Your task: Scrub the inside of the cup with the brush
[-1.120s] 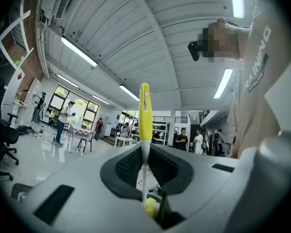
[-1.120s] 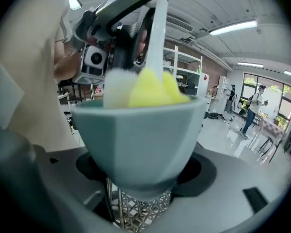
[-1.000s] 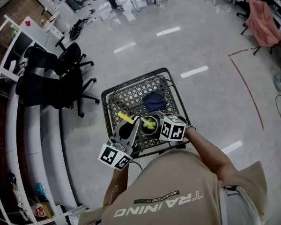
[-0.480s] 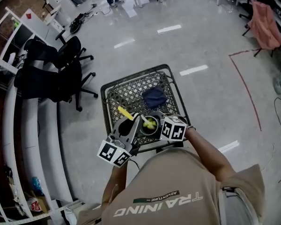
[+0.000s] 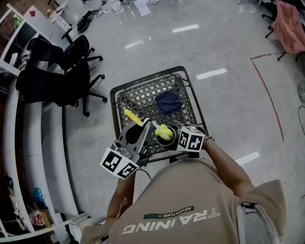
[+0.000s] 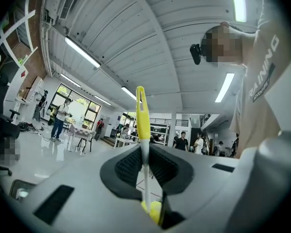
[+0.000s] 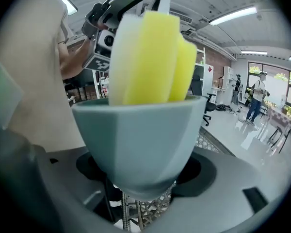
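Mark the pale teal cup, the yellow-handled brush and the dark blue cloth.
pale teal cup (image 7: pixel 136 144), right gripper view, outer wall.
yellow-handled brush (image 6: pixel 142 114), left gripper view, handle.
dark blue cloth (image 5: pixel 169 101), head view, middle.

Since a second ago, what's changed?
The left gripper tilted the brush handle further out, and its sponge head rose from deep in the cup to the rim. Unchanged: left jaws shut on the brush, right gripper on the cup, blue cloth in the cart.
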`<state>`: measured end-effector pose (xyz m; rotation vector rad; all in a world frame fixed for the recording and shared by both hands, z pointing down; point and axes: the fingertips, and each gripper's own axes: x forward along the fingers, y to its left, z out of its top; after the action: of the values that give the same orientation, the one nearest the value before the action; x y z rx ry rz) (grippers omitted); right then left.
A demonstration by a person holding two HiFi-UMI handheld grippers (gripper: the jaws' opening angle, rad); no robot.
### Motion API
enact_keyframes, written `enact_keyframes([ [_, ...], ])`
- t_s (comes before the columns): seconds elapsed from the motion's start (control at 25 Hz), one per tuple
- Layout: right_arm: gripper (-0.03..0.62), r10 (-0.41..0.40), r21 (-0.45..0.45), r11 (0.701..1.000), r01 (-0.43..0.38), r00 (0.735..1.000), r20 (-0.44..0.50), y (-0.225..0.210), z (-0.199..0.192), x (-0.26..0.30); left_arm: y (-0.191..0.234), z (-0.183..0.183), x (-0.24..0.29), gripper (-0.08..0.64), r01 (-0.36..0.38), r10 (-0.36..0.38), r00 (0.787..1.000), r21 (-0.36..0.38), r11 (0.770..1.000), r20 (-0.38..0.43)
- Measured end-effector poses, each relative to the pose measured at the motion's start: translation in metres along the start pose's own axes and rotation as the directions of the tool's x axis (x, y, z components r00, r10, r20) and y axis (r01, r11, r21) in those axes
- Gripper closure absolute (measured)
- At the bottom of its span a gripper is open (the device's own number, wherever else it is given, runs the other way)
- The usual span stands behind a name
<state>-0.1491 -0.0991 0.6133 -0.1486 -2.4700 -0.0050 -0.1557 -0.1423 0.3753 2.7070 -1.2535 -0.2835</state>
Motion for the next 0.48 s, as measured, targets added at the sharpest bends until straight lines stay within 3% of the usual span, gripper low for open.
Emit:
enact_keyframes([
  [0.24,0.212,-0.002,0.025,1.000,0.003,0.999,-0.038,-0.003,-0.020,0.006,-0.005,0.012,-0.009,0.517,0.013,-0.013,0.999,0.000,1.000,0.030],
  [0.48,0.212,-0.040,0.012,0.999,0.041,0.998,-0.044,-0.016,-0.019,0.004,-0.012,0.004,-0.009,0.517,0.045,-0.045,0.999,0.005,0.999,0.007],
])
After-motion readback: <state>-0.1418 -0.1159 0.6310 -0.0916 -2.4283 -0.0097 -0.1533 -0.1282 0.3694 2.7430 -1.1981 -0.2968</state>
